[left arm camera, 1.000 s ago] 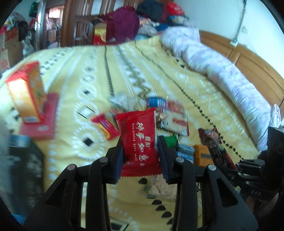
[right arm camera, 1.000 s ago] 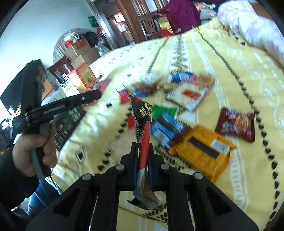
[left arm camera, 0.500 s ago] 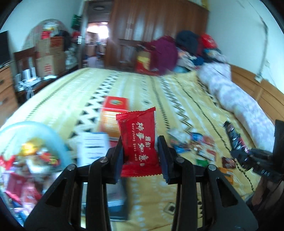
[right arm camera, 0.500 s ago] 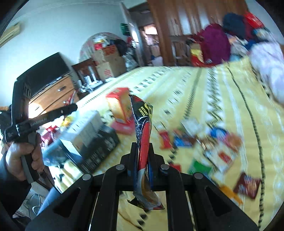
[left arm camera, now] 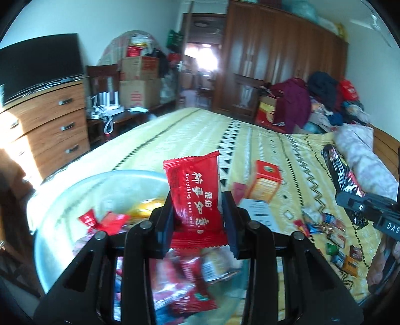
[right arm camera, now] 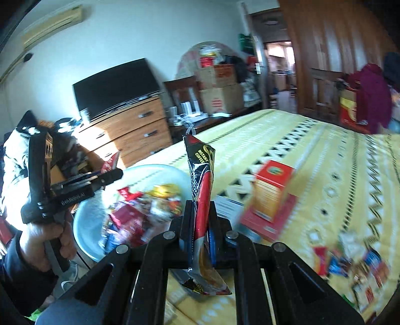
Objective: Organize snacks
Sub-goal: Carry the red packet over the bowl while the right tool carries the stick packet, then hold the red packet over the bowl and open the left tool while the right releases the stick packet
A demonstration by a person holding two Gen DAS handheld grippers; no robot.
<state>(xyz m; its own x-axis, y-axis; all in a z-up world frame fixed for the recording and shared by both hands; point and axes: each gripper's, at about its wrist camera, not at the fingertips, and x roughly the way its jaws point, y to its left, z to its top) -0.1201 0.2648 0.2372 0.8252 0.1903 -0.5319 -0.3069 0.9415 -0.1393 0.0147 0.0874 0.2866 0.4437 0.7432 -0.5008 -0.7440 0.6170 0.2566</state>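
A pale bowl [left arm camera: 62, 200] of wrapped snacks sits at the bed's near-left edge. The left gripper [left arm camera: 197, 215] — pinching a red snack packet [left arm camera: 193, 195] upright — hangs over it. Further right, the right gripper [right arm camera: 201, 220] clamps an instant coffee sachet [right arm camera: 201, 180] beside the orange box [right arm camera: 272, 192].

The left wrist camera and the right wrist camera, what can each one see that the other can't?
Only the left wrist view shows the Chinese writing on the red snack packet pinched in the left gripper, and the pale rolled quilt by the headboard.

Only the right wrist view shows the air conditioner high on the wall, and the words "instant coffee" on the coffee sachet clamped in the right gripper.

Both show the clear bowl of snacks, the orange box standing on the yellow bedspread, the wooden dresser and the dark TV.
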